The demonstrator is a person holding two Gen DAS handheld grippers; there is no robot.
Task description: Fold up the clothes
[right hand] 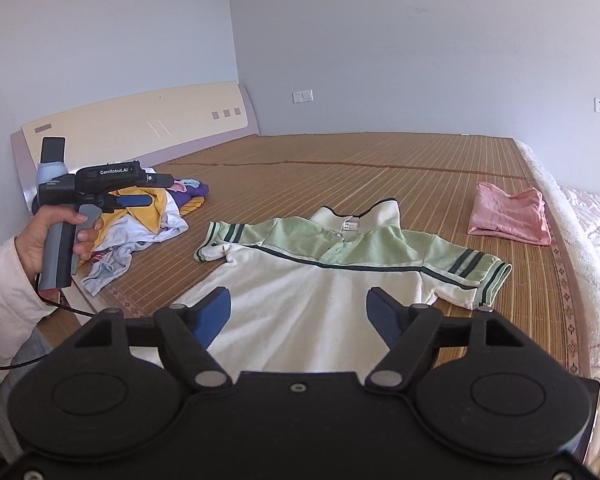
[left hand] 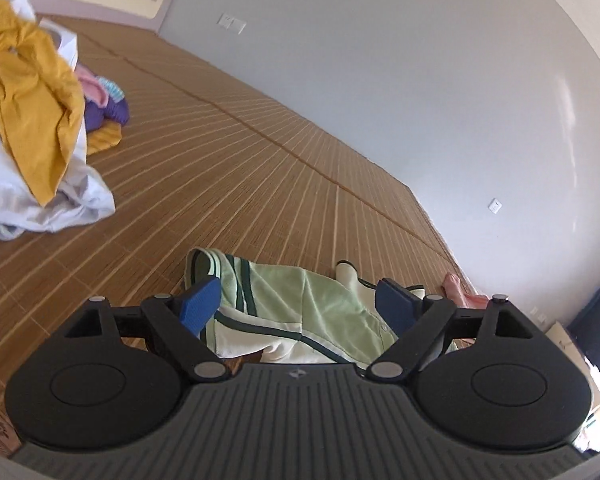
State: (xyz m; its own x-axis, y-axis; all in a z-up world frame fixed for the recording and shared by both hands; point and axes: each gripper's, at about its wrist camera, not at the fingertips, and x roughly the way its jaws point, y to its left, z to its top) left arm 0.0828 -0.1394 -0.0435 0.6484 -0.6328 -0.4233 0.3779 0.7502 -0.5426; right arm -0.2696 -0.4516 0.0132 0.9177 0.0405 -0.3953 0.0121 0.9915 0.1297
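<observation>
The green-and-cream polo shirt [right hand: 320, 276] lies spread flat, front up, on the bamboo mat [right hand: 380, 168] covering the bed, collar toward the far wall, with a folded pink garment [right hand: 510, 219] well apart to its right and a heap of unfolded clothes [right hand: 140, 228] to its left near the headboard [right hand: 140, 120]. A hand [right hand: 56, 236] in a pale pink sleeve [right hand: 4, 300] grips the left gripper [left hand: 298, 304] by its handle, held above the heap's near edge, 2 blue pads spread wide and holding nothing. The right gripper [right hand: 298, 312] hovers over the shirt's lower body, pads spread too, empty.
</observation>
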